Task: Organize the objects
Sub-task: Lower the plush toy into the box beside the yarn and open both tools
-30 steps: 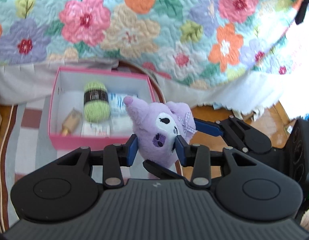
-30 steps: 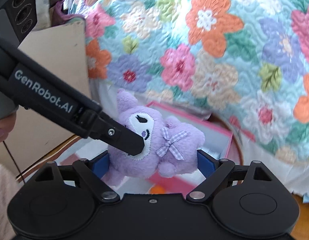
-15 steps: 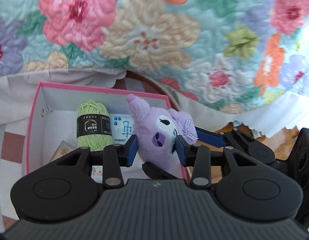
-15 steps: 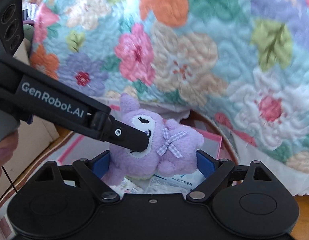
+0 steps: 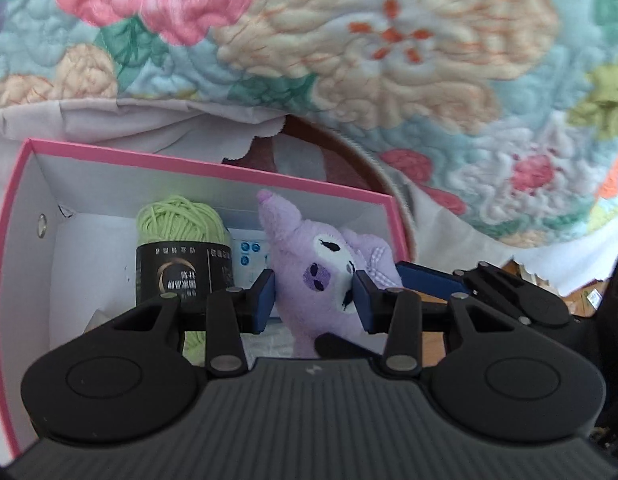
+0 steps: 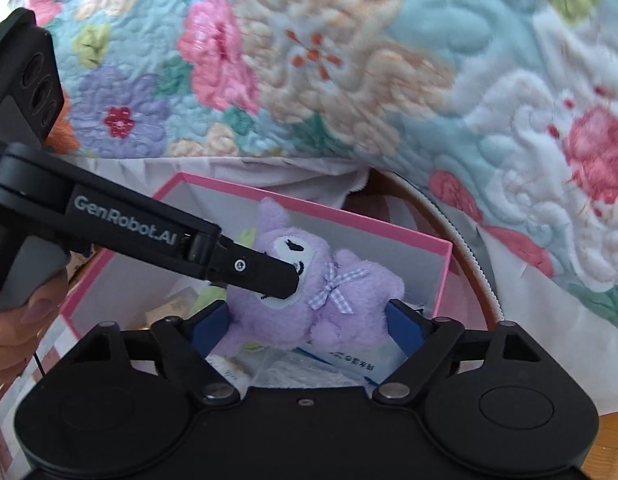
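The left gripper [image 5: 313, 295] pinches the purple plush toy [image 5: 323, 276] over the pink box [image 5: 213, 168], while the right gripper's [image 6: 307, 322] jaws close around its body without pressing.

Both wrist views downward, close, sharing pink box [image 5: 197, 162]

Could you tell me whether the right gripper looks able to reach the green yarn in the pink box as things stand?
Probably not: the purple plush toy sits between the closing right gripper jaws, blocking the green yarn.
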Tool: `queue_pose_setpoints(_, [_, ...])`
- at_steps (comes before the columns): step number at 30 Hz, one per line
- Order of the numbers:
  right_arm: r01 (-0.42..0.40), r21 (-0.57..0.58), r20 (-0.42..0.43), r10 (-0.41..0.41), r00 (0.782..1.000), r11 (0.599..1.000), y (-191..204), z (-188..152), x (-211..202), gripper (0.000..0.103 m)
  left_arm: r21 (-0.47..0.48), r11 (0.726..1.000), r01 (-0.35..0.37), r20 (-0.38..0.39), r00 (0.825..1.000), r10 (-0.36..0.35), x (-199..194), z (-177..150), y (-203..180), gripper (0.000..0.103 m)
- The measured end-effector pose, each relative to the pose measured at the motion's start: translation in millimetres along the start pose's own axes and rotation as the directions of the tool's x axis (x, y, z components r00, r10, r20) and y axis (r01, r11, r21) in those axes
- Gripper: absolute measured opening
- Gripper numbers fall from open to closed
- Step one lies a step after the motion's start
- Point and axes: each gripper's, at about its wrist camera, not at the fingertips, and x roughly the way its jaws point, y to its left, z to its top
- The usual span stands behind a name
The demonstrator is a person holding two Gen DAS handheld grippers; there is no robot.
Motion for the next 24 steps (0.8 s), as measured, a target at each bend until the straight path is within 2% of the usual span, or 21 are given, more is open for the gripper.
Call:
queue_pose_setpoints(2, [0.015,0.006,-0.017,-0.015,1.000,1.000,-3,2,8,0.071,0.008,1.000,-0.013,-0.006,1.000,0.013,11,2,3,0.040])
queue_pose_setpoints(3, [0.000,0.010,-0.027,0.000,1.000,1.000,-4,3,11,0.048,0.002,1.000,-0.005,-0.013,1.000,0.005,16,3,6,0.036])
queue_pose_setpoints(4, [-0.011,0.012,-0.039,0.012,0.999,1.000,-4,4,13,0.041,-0.009,1.000,0.010,-0.021,1.000,-0.010,21,3,8,0.036])
queue_pose_setpoints(7, [0.010,-0.055,-0.052,-0.013,0.999,0.998,6,4,21,0.042,-0.011,1.000,0.027,-0.029,0.999,-0.027,35,2,6,0.035])
queue_pose_setpoints(10, [0.074,-0.139,-0.078,-0.085,0.993,0.988,17,-2,32,0.039,0.014,1.000,-0.017,-0.026,1.000,0.017,43,0,1,0.036])
queue_pose_setpoints(13, [0.066,-0.116,-0.097,-0.077,0.992,0.991,16,-9,37,0.037,0.011,0.999,-0.036,-0.015,0.999,0.036,43,-4,1,0.036])
queue_pose_setpoints(17, [0.039,-0.055,-0.067,-0.043,0.997,0.998,11,-15,23,0.038,0.004,0.998,-0.069,-0.020,0.997,0.069,28,-7,-1,0.037])
queue_pose_setpoints(20, [0.021,-0.010,-0.029,-0.021,0.999,1.000,12,-16,1,0.040,0.012,0.996,-0.094,-0.043,0.995,0.094,11,-5,-8,0.041])
queue_pose_setpoints(24, [0.025,-0.039,0.001,-0.025,1.000,0.999,28,-9,-34,0.050,0.047,0.995,-0.086,-0.038,0.995,0.088,-24,-2,-24,0.048])
